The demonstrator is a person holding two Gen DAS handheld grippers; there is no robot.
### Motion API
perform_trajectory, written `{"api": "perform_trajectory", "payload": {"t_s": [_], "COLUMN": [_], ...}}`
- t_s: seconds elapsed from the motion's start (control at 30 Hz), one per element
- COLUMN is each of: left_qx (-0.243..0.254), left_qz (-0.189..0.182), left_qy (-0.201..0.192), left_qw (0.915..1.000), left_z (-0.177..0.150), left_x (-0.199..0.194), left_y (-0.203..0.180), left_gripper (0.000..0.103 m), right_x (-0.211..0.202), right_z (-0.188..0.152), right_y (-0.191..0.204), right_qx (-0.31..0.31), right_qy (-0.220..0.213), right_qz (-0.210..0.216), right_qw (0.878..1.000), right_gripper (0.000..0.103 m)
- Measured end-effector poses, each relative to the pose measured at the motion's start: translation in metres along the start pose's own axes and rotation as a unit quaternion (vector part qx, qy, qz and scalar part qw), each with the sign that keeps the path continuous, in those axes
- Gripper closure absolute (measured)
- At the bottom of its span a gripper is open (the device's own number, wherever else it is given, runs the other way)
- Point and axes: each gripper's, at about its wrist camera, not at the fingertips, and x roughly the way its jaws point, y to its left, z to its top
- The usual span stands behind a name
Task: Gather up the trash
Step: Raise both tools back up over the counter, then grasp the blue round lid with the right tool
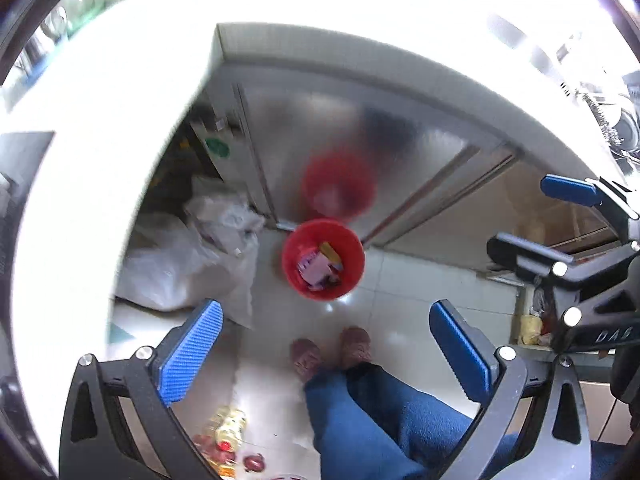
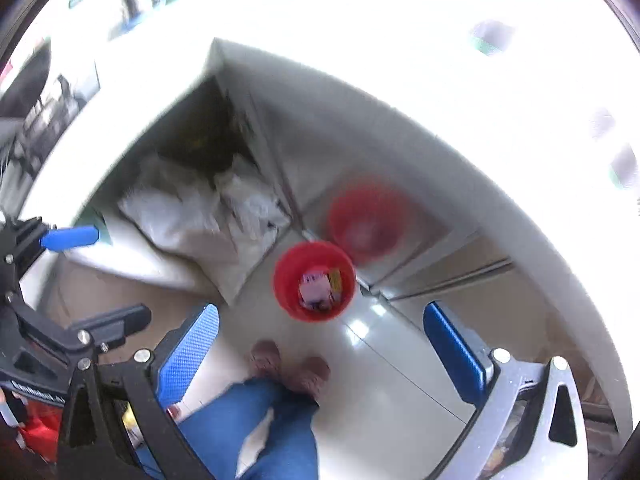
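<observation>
A red bin (image 1: 294,242) (image 2: 286,276) stands on the tiled floor far below both grippers. Inside it lie a pink packet (image 1: 316,270) (image 2: 313,286) and a yellow wrapper (image 1: 331,252) (image 2: 335,279). My left gripper (image 1: 326,348) points almost straight down, open, with nothing between its blue pads. My right gripper (image 2: 322,354) is likewise open and empty, high above the bin. Each gripper shows in the other's view: the right gripper (image 1: 548,220) at the right edge, the left gripper (image 2: 94,280) at the left edge.
A person's blue trouser legs (image 1: 380,420) and pink slippers (image 1: 354,346) are just in front of the bin. White sacks (image 1: 188,264) lie to its left. A steel cabinet door (image 1: 420,160) behind it mirrors the bin. A yellow bottle (image 1: 230,428) lies on the floor. A white countertop (image 1: 100,100) curves around.
</observation>
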Motion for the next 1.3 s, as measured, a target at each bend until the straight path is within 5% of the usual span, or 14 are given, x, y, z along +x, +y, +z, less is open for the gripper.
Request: {"api": "perform_trajectory", "payload": {"t_s": [0.27,0.63,0.9,1.3], "left_qx": [0.009,-0.014,-0.008,-0.019], "left_qz": [0.015,0.022,0.023,-0.005], "left_qy": [-0.069,-0.115,-0.107,-0.045], "left_qw": [0.9974,0.9930,0.9940,0.9988], "left_z": [0.043,0.121,0.192,0.260], "left_x": [-0.079,-0.121,-0.101,-0.031], "left_y": [-0.002,0.040,0.088,0.165], "left_gripper": [0.000,0.000,0.000,0.000], "right_x": [-0.069,-0.088,-0.064,0.014], "right_z": [0.036,0.111,0.176,0.262], "right_y": [-0.008,-0.009,-0.003,0.007], "right_qx": [0.010,0.014,0.033,0.089], "right_qy": [-0.090,-0.088,-0.085,-0.010], "right_qz": [0.010,0.014,0.017,0.028], "right_qw": [0.996,0.996,0.996,0.996], "right_gripper": [0.001,0.001,0.001,0.001]}}
